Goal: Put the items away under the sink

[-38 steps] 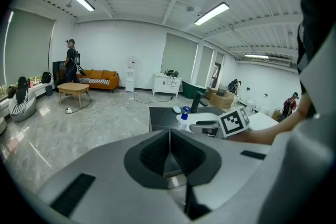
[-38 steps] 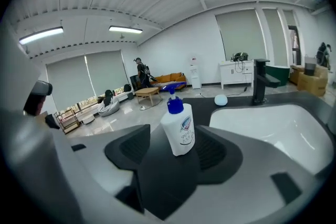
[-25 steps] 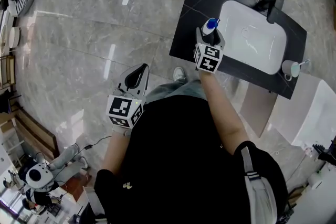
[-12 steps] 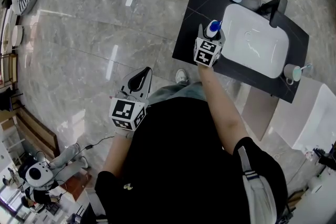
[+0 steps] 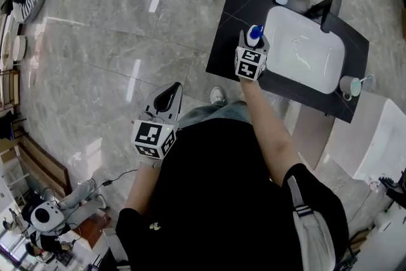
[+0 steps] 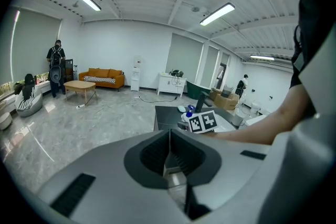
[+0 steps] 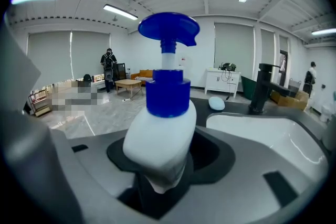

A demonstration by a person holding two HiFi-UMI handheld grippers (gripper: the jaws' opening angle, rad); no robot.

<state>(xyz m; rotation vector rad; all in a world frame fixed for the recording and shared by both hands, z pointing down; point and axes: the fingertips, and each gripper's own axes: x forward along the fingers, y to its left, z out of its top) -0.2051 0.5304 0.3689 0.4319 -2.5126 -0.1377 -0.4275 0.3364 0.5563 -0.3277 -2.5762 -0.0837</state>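
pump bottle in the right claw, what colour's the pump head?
Blue, on a white pump bottle held in the right claw. The right gripper view shows it best.

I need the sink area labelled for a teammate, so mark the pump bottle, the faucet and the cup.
pump bottle (image 7: 160, 139): right gripper view, on its white body.
faucet (image 7: 259, 92): right gripper view, on its black upright stem.
cup (image 5: 349, 85): head view, on its top.
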